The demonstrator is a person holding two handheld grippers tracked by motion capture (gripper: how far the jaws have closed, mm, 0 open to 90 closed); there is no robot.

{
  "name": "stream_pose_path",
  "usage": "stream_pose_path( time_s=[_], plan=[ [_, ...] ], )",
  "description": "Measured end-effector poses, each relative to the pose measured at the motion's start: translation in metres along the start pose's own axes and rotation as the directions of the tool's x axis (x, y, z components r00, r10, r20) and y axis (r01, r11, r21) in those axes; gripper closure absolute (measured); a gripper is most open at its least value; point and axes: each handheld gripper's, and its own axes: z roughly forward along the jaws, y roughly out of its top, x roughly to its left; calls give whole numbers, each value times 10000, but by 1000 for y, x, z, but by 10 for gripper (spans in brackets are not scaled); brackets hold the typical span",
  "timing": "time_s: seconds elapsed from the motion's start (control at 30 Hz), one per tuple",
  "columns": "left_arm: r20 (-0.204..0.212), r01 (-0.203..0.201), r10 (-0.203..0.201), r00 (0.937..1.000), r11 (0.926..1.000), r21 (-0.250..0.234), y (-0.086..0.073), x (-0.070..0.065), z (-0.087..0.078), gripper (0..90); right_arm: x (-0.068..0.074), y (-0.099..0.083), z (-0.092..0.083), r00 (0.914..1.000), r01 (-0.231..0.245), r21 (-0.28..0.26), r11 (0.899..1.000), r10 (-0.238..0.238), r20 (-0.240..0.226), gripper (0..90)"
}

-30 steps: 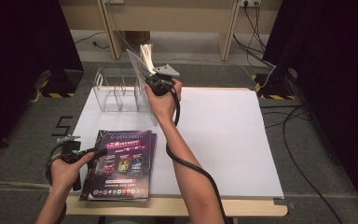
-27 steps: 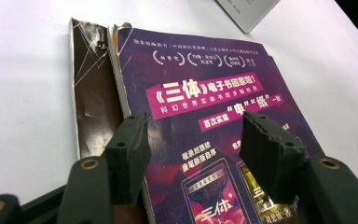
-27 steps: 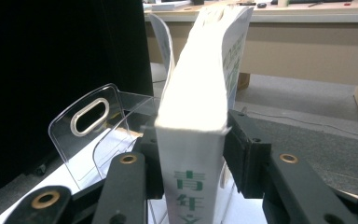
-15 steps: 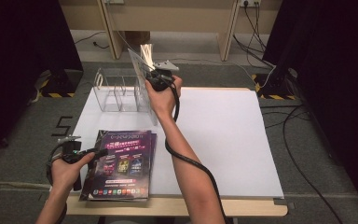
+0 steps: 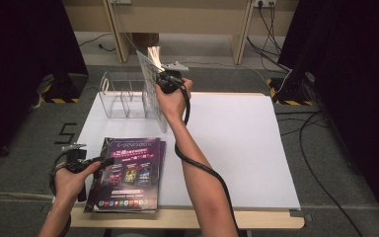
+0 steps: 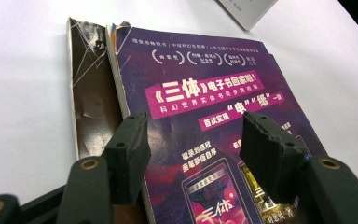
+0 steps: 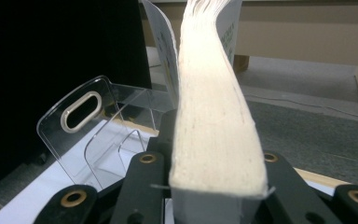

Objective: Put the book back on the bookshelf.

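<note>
My right gripper (image 5: pixel 164 79) has just been closing and pinches a book (image 7: pixel 214 116) upright over the clear rack (image 5: pixel 123 96), its cover hidden from me, while my left gripper (image 6: pixel 193 149) hangs spread above the magazines (image 5: pixel 131 170).

A white-topped counter (image 5: pixel 237 148) with a pale wooden front edge stands on grey carpet (image 5: pixel 335 197), where black cables (image 5: pixel 321 163) trail along the right side. Black curtains (image 5: pixel 24 54) hang at both sides of the room. Behind the counter, light wooden furniture (image 5: pixel 187 19) lines the far wall, and yellow-and-black hazard tape (image 5: pixel 59 100) marks the floor at both far corners.
</note>
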Motion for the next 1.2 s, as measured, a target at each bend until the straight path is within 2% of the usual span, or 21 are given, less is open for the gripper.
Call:
stream_pose_path(
  time_s=[0.13,0.23,0.5,0.53,0.67,0.8,0.93,1.03,1.1,1.2],
  plan=[
    [-47,56,-57,10000,10000,-38,0,3,0,414,-2,0,2,10000,1,-407,9992,-4,-77,743],
    [-44,70,-70,10000,10000,-11,0,4,0,414,-3,6,4,9997,-227,-569,9981,223,-80,743],
    [-69,99,-99,9999,9999,-32,0,5,0,415,0,13,12,9997,-68,-1034,9946,92,228,744],
    [-72,108,-108,9999,9999,-30,0,6,0,415,1,13,12,9994,-157,-1136,9934,191,290,743],
    [-68,105,-105,9999,9999,-11,-1,6,0,415,2,12,10,9989,-41,-1321,9912,101,453,743],
    [-74,102,-102,9999,9999,-11,-1,7,0,415,4,13,5,9977,37,-1741,9847,80,666,743],
    [-10,46,-46,10000,10000,4,-1,5,0,415,4,13,11,9971,76,-1776,9841,59,757,742],
    [-6,11,-11,10000,10000,-36,0,5,-1,415,5,5,20,9970,109,-1708,9852,23,773,741],
    [-53,28,-29,10000,10000,-65,-1,6,-2,415,7,0,20,9969,172,-1874,9821,-26,781,739],
    [-73,47,-48,10000,10000,-43,-1,7,-1,416,8,-6,19,9970,390,-1695,9848,-270,726,731]
  ],
)
